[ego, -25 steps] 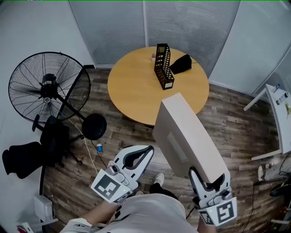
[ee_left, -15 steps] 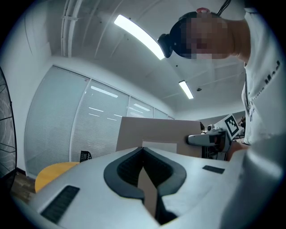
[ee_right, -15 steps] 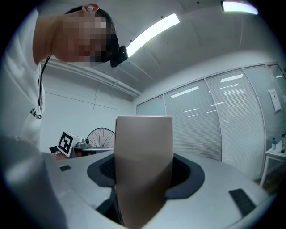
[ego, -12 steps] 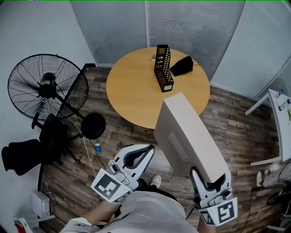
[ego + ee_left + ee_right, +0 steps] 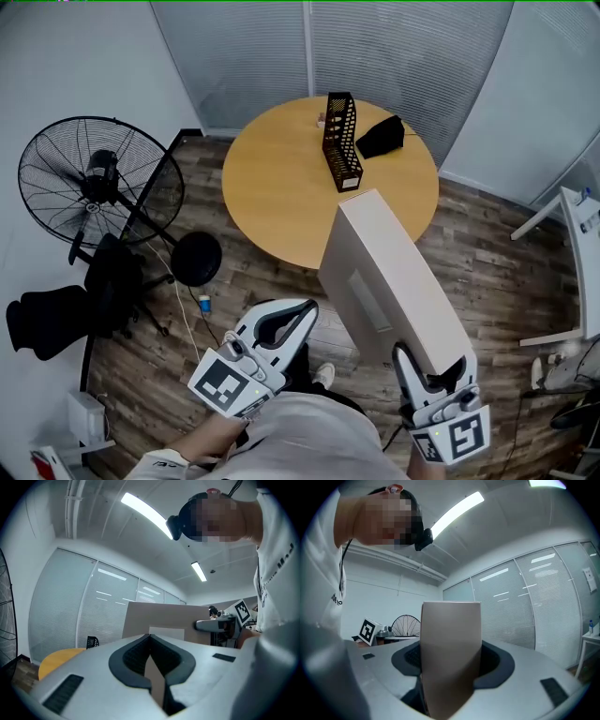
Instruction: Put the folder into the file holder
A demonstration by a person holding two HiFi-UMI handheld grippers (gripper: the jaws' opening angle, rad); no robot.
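Note:
A beige box folder (image 5: 386,281) is carried upright over the floor, and my right gripper (image 5: 431,373) is shut on its near bottom end. In the right gripper view the folder (image 5: 451,648) fills the space between the jaws. The black mesh file holder (image 5: 339,141) stands upright on the round wooden table (image 5: 272,187), well ahead of the folder. My left gripper (image 5: 302,312) hovers left of the folder, shut with nothing held. In the left gripper view that gripper (image 5: 150,638) points toward the folder (image 5: 164,617), with the table (image 5: 58,660) at lower left.
A black pouch (image 5: 380,137) lies on the table right of the file holder. A large standing fan (image 5: 98,183), a black chair (image 5: 66,314) and a round black base (image 5: 195,259) crowd the left floor. White furniture (image 5: 577,258) stands at the right. The walls behind are glass.
The table and file holder have drifted slightly right in the head view. Both grippers and the folder keep the same pose.

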